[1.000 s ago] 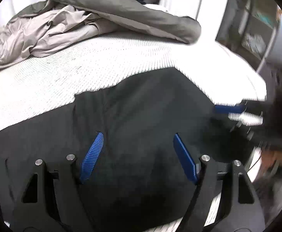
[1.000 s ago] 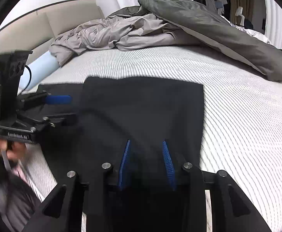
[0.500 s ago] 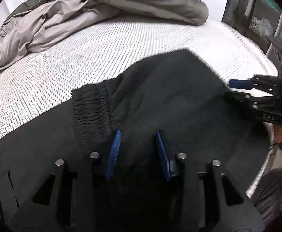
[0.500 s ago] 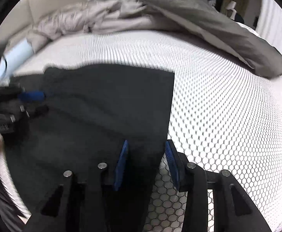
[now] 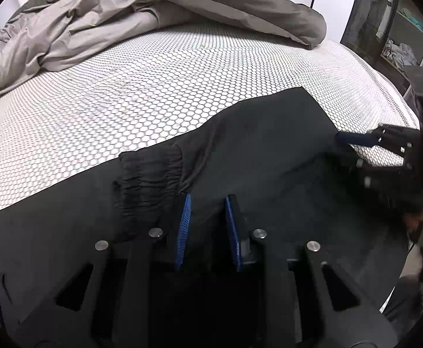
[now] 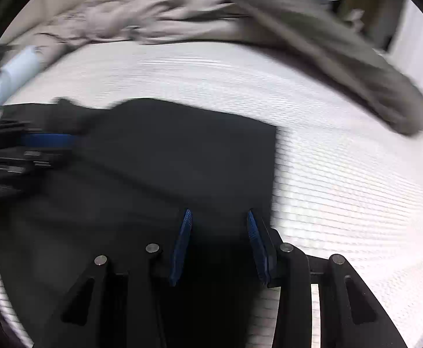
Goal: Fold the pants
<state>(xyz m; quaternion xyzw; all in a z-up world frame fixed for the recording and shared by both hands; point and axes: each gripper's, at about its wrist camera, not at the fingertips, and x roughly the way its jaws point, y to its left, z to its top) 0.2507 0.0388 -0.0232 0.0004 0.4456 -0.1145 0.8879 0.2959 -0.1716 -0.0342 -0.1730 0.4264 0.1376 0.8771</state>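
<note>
Left wrist view, fingers: my left gripper (image 5: pixel 207 226) has just been closing its jaws, and black cloth lies between the blue pads (image 5: pixel 183 229). A narrow gap shows, and I cannot tell whether the pads pinch the cloth yet.
Right wrist view, fingers: my right gripper (image 6: pixel 218 243) stands part open over the near right corner of the cloth. The frame is blurred, so I cannot confirm a pinch.
Garment: the black pants (image 5: pixel 269 159) lie flat on the near side of the mattress (image 5: pixel 153 92), already doubled over, with an elastic cuff (image 5: pixel 150 179) resting on top just left of my left pads.
Handling: I judge the fabric light, soft and limp. It will sag and slide on itself and carries no stiffness.
Where to take hold: I favour pinching all layers at the near edge, one gripper close to each corner, so the fold lifts evenly.
Risk: catching only the top layer would pull the stack apart.
Surroundings: a crumpled grey duvet (image 5: pixel 182 5) lies at the far side, well apart from the pants.
</note>
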